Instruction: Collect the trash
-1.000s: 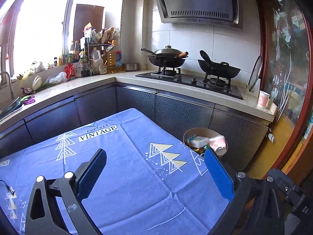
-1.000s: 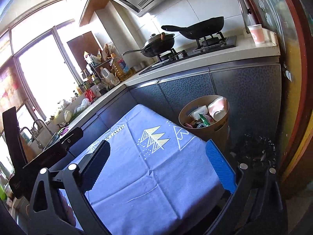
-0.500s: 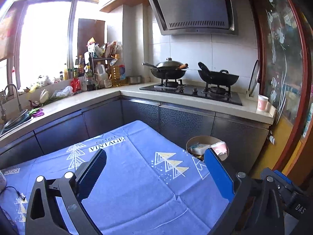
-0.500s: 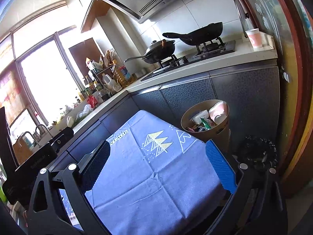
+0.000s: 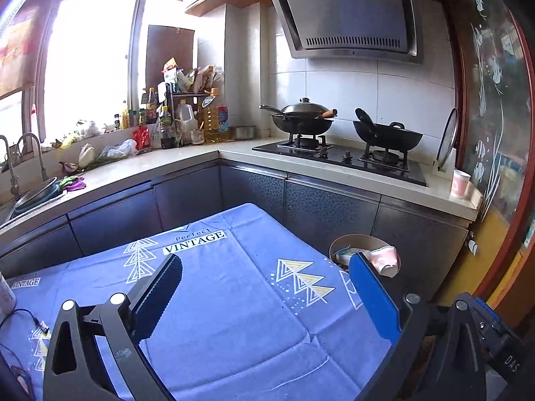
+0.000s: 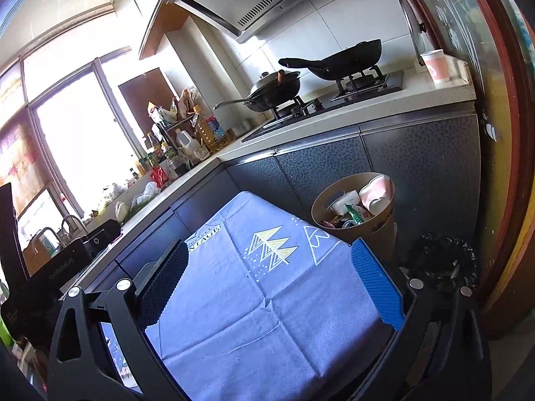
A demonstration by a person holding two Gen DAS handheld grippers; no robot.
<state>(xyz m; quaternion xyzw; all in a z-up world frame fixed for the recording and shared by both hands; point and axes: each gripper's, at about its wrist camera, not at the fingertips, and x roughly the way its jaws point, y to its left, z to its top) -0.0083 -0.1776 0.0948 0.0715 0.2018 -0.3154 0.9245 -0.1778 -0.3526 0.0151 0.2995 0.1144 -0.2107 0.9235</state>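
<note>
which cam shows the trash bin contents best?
Right wrist: the trash bin shows its open top, with cups and wrappers inside. Left wrist catches only the rim, partly hidden behind the table edge and a blue finger.

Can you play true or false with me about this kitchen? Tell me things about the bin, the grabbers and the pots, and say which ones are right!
1. The trash bin is empty. False: it holds cups, wrappers and a small carton.
2. Both grabbers are open and hold nothing. True: the left gripper and the right gripper have their jaws wide apart over the blue cloth.
3. A pink paper cup stands on the counter by the stove. True.
4. The stove has only one pan on it. False: a lidded wok and a second black wok sit on the burners.
5. The bin stands on top of the table. False: it is on the floor past the table's corner.
</note>
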